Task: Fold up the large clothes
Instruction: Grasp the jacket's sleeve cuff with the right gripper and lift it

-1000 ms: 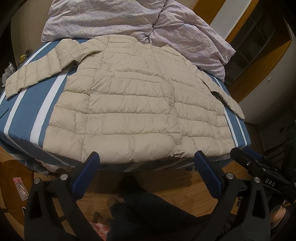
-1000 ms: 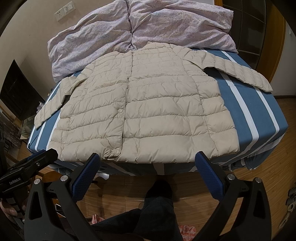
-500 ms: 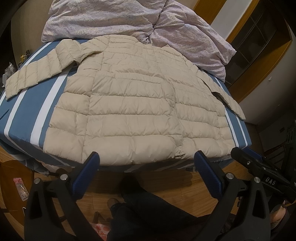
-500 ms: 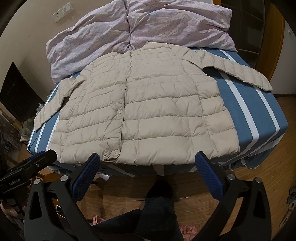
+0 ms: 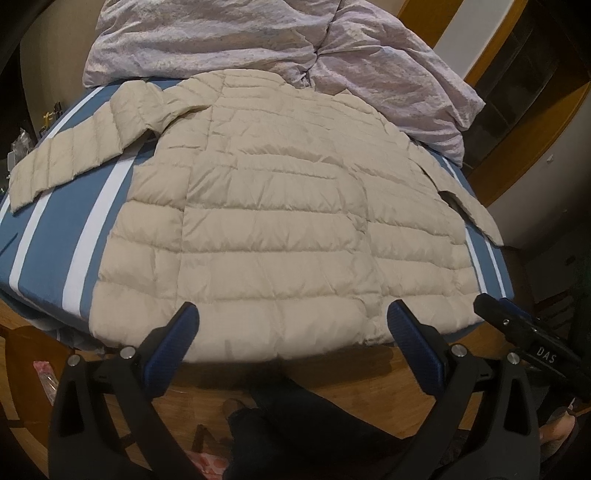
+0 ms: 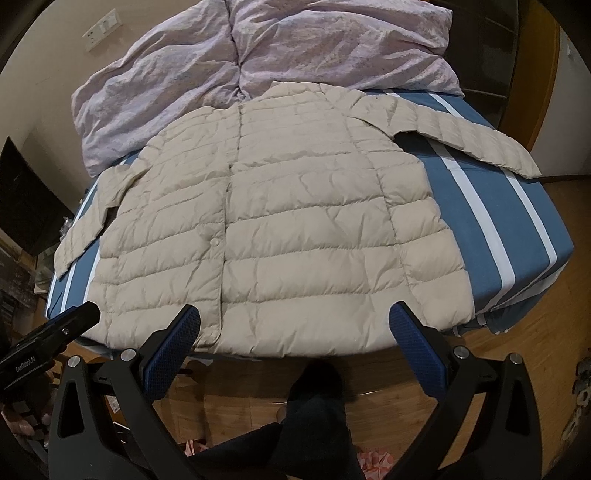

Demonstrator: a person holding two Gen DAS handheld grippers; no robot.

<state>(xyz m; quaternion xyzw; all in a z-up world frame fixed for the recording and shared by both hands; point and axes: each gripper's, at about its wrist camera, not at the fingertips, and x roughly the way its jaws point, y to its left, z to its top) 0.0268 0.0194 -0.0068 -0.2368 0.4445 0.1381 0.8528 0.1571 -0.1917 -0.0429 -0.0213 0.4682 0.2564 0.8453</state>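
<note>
Lying flat and spread on the blue bed sheet with white stripes [image 6: 491,206]: a beige quilted down jacket [image 6: 295,229], front side up, snap placket closed. Running lengthwise from hem to collar, hem at the sheet's near edge, collar pointing away toward the lilac duvet [image 6: 258,55] and just touching it. Reaching out sideways across the stripes on the right of the body: one sleeve [image 6: 472,144], cuff near the sheet's far right edge. Angled down along the left edge of the body: the other sleeve [image 6: 85,229], partly tucked against it. Seen from the left wrist view, same jacket [image 5: 280,221], same sheet [image 5: 48,229], same duvet [image 5: 258,40] bunched beyond the collar.

Hovering just short of the hem, over wooden floor [image 6: 524,354]: right gripper [image 6: 293,328], blue pads wide apart, gripping nothing. Likewise spread and empty, close to the hem: left gripper [image 5: 291,326]. Standing below the hem, between both grippers and the sheet's edge: a dark-trousered leg [image 6: 314,413]. Mounted on the wall beyond the duvet, upper left: a white socket plate [image 6: 101,26]. Nothing lying on top of the jacket.
</note>
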